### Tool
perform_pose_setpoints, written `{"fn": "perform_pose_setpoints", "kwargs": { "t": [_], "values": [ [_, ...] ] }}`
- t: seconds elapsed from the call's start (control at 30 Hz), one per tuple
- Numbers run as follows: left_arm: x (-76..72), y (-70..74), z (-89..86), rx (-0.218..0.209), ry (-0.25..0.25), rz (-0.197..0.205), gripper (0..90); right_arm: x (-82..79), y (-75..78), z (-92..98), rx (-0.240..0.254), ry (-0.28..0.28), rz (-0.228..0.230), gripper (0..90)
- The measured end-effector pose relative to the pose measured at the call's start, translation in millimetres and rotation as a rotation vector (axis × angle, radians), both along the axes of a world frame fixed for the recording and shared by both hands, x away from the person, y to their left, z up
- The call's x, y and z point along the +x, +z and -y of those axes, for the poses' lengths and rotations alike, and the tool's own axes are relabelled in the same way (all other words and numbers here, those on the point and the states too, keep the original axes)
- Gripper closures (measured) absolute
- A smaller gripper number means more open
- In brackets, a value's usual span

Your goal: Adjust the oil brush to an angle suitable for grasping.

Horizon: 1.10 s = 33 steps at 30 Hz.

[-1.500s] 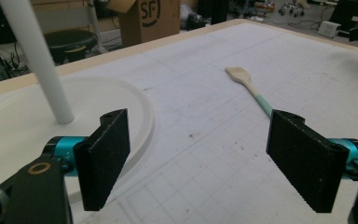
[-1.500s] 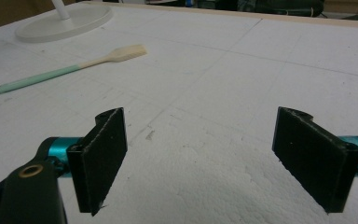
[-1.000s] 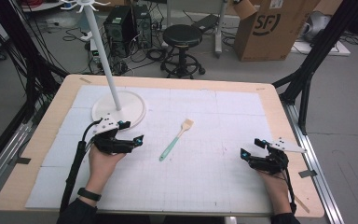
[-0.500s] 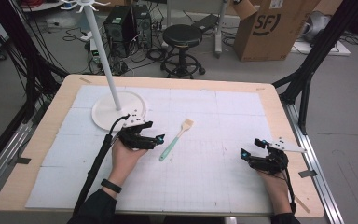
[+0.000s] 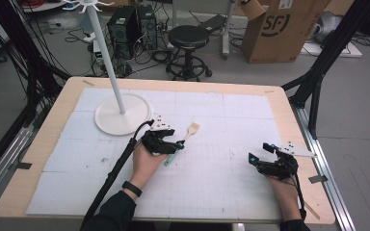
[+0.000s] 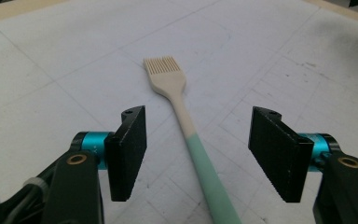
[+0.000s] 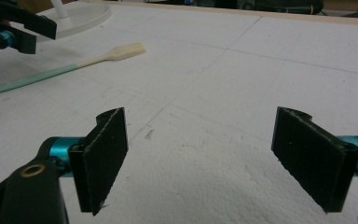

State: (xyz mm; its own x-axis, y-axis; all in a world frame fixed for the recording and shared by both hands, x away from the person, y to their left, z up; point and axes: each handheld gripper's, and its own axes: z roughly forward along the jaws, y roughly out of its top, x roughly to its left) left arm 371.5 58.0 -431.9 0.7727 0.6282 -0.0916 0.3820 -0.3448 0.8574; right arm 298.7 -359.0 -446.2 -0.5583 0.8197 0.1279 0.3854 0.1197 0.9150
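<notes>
Table (image 5: pixel 289 125) under white gridded mat (image 5: pixel 221 115); stool (image 5: pixel 188 38) behind

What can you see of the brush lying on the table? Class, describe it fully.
The brush is a slim pastry brush: a cream head with short comb-like bristles, a cream neck and a mint-green handle, seemingly silicone or plastic. It lies flat on the white gridded table, bristles pointing away from the person. Its handle runs between the open jaws of the left hand-held gripper, whose pads are not touching it.
</notes>
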Motion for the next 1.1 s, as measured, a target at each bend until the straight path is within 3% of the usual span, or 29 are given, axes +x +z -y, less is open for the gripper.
{"fn": "perform_pose_setpoints", "kwargs": {
  "t": [0.3, 0.83, 1.1],
  "values": [
    [1.1, -6.9, 14.7, 0.052, 0.019, 0.006, 51.1, -0.1, -0.1, -0.3, 0.001, 0.001, -0.002, 18.0],
    [4.8, -17.4, 27.2, 0.139, 0.055, -0.021, 66.2, 0.2, -0.2, -0.4, -0.004, 0.002, 0.002, 18.1],
    [3.0, -17.2, 31.0, 0.162, 0.046, 0.002, 72.5, 0.3, -0.3, -0.3, -0.005, 0.002, 0.003, 18.1]
  ]
}}
